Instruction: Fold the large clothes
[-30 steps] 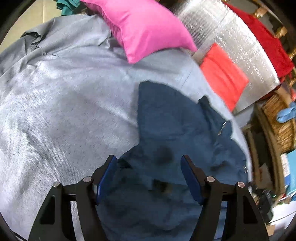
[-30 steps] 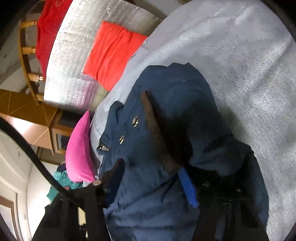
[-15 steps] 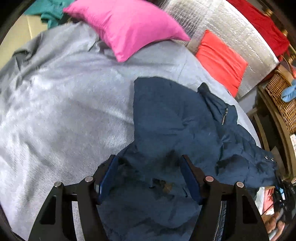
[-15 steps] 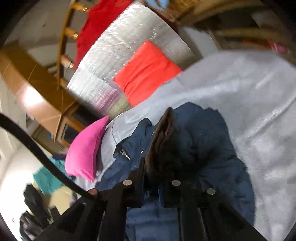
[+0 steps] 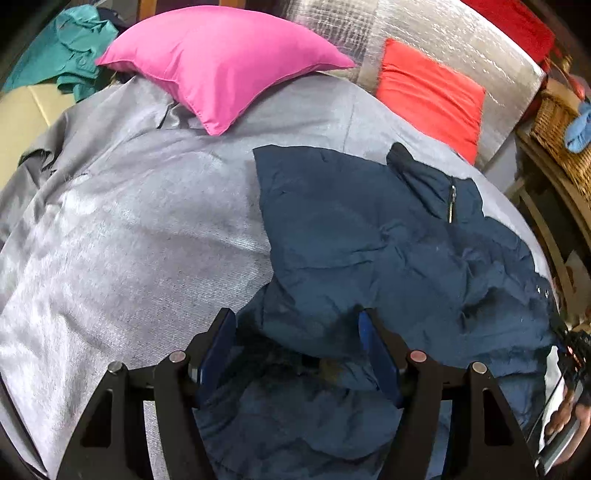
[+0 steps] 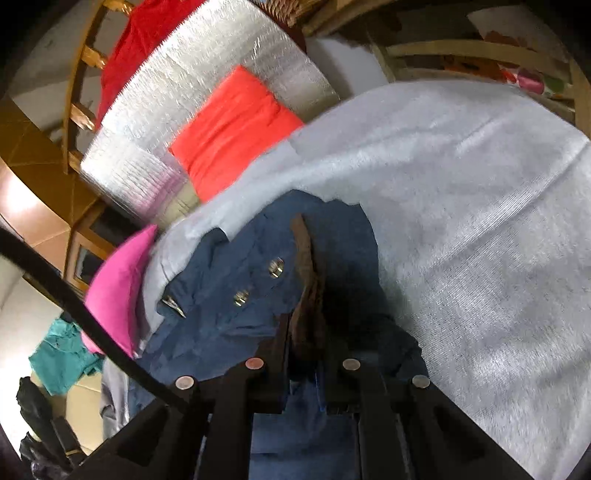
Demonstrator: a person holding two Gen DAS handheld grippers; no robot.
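Note:
A navy blue padded jacket lies crumpled on a grey bedspread. Its zip pull and collar point toward the far right. My left gripper stands wide at the jacket's near edge, and a thick fold of the fabric fills the space between its blue pads. In the right wrist view the same jacket shows its metal snaps and a brown trim strip. My right gripper is shut on the near end of that brown-trimmed edge, holding it slightly raised.
A pink pillow and a red cushion lie at the head of the bed against a silver quilted panel. A teal garment sits at far left, a wicker basket at right. A person's hand shows at lower right.
The right gripper's jaws closed on the brown-trimmed edge and lifted it. The left view swung so more of the jacket and pillows show, with the same fold staying between its pads.

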